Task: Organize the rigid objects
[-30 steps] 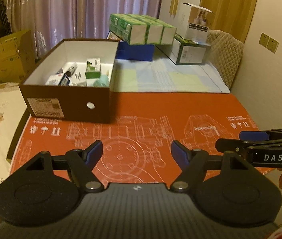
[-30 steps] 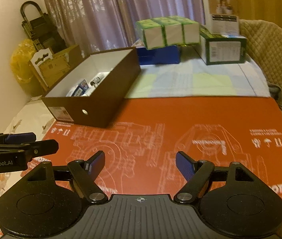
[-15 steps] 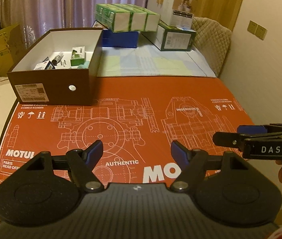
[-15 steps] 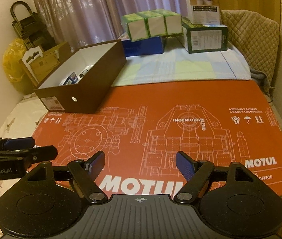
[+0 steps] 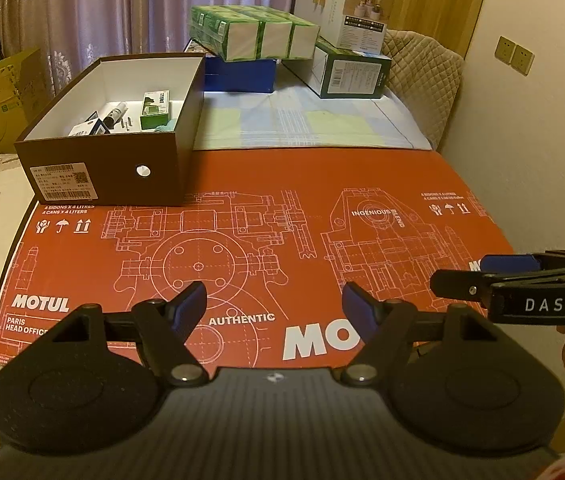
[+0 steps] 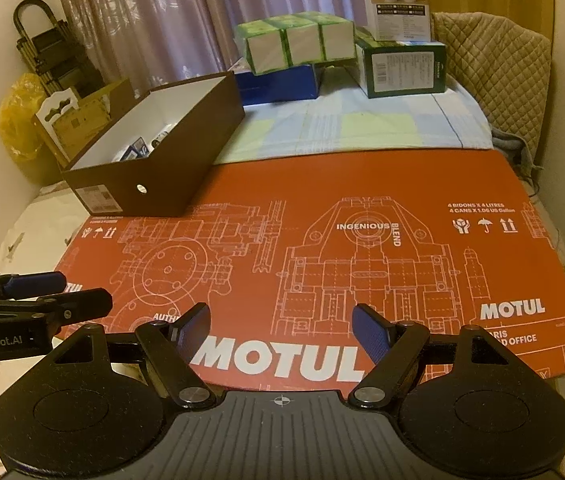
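Note:
A brown shoebox (image 5: 110,172) with a white inside stands at the far left of a red Motul cardboard sheet (image 5: 282,232). It holds several small items, among them a green carton (image 5: 155,110) and a dark tube (image 5: 116,114). The box also shows in the right wrist view (image 6: 162,176). My left gripper (image 5: 274,304) is open and empty over the sheet's near edge. My right gripper (image 6: 280,326) is open and empty beside it, also seen from the side in the left wrist view (image 5: 482,276).
Behind the sheet lies a checked blanket (image 5: 306,124). At the back stand green-and-white packs (image 5: 258,38) on a blue box (image 5: 240,76), a green box (image 5: 354,76) and a white carton (image 5: 358,12). A quilted chair back (image 5: 422,76) and wall stand right.
Both grippers have pulled back toward the near edge of the sheet, so the shoebox now lies farther away. Both stayed open and empty.

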Motion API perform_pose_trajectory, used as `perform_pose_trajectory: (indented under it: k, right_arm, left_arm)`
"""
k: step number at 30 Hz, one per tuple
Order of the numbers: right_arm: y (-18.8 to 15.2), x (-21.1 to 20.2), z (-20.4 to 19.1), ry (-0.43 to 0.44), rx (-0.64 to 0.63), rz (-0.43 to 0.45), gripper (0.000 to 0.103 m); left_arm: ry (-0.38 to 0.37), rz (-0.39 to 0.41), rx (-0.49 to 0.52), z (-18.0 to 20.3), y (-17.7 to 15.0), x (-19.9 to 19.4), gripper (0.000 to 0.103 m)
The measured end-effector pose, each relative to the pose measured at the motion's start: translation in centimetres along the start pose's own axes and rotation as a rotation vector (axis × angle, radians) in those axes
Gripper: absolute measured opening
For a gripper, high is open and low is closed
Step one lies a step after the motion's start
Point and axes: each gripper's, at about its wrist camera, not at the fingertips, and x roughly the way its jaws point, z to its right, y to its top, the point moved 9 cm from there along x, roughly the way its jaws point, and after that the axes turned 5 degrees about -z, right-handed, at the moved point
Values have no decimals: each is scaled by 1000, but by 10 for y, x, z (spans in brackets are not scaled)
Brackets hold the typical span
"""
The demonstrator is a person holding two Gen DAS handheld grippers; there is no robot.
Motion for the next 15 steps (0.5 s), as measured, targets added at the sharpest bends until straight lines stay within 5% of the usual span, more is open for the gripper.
perform_pose_trajectory:
  k: [15]
  right_arm:
    - [-3, 0, 2, -2, -1, -5, 75]
  left_arm:
    - [2, -6, -2, 5, -4, 2, 72]
